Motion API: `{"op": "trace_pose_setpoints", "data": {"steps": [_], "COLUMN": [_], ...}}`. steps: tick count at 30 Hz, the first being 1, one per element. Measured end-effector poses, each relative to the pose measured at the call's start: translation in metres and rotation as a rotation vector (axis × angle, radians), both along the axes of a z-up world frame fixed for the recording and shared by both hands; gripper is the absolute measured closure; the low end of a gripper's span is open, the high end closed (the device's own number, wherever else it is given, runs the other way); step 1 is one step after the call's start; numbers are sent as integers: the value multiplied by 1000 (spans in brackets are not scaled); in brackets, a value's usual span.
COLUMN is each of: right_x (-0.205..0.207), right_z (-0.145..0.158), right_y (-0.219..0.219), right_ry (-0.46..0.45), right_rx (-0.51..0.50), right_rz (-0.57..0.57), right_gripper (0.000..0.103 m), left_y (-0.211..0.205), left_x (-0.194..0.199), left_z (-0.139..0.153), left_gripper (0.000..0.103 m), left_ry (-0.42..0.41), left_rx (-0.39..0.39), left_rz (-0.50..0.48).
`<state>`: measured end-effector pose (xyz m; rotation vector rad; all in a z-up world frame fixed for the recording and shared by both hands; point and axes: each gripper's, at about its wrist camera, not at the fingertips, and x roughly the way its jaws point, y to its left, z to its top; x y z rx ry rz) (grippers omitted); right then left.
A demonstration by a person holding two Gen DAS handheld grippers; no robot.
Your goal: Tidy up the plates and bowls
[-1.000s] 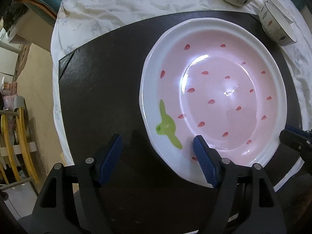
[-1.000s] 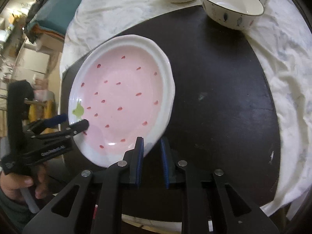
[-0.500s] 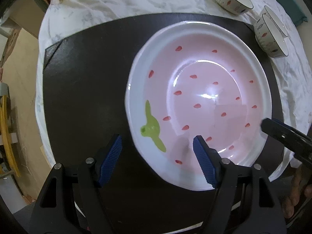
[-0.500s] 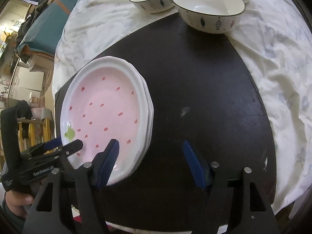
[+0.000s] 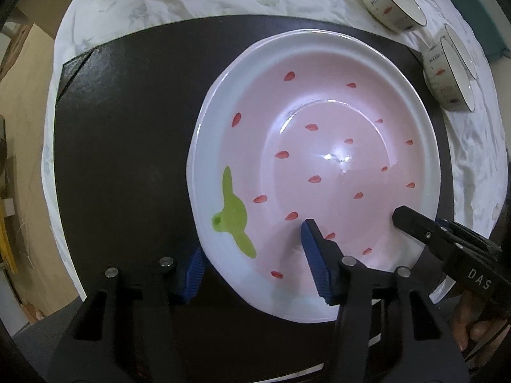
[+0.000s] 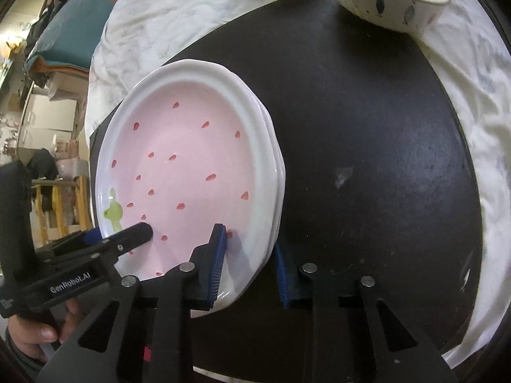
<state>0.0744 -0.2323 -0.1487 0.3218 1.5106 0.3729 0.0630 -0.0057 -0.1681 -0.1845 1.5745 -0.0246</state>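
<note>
From the left wrist: left gripper [image 5: 252,252] half-closing astride the near rim of the pink plates [image 5: 319,159] stacked on the dark mat [image 5: 127,159], for lifting; from the right wrist: right gripper [image 6: 249,255] closing likewise astride their rim, contact unclear.

Both claws have just been closing: left claw [image 5: 255,258] and right claw [image 6: 250,265] each straddle the plate's [image 5: 319,127] rim at 6 o'clock.
</note>
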Motion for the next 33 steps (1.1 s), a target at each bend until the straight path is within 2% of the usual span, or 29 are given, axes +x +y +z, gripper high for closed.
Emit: {"op": "trace_pose_setpoints", "data": {"steps": [11,17,21,22,24,27,31,33], "right_x": [26,21,16,16,13,8,1,-4], "right_z": [-1,1,8,11,18,30,47,56], "right_y": [3,3,2,1,-1,-4,-7,-11], "right_ry": [-41,-49,-90,-102,-141,-207,-278,-314], "right_rx": [1,-21,-65,-84,-109,-132,-123,-108], "right_rz": [-12,-15,-16,-18,-21,-24,-30,-46], "right_gripper": [72,73,69,67,53,39,28,15], "left_y": [-9,-18,-18,-18,-19,-20,-7,0], "left_x": [6,-2,-5,-6,-10,-18,-26,-23], "left_z": [12,22,34,38,48,65,93,98], "left_gripper": [50,46,46,46,46,46,46,46], "left_ry": [-45,-87,-127,-140,-171,-238,-338,-391], "left_rx": [41,145,169,169,166,184,182,182], "left_rz": [4,-57,-51,-50,-51,-41,-15,-4]}}
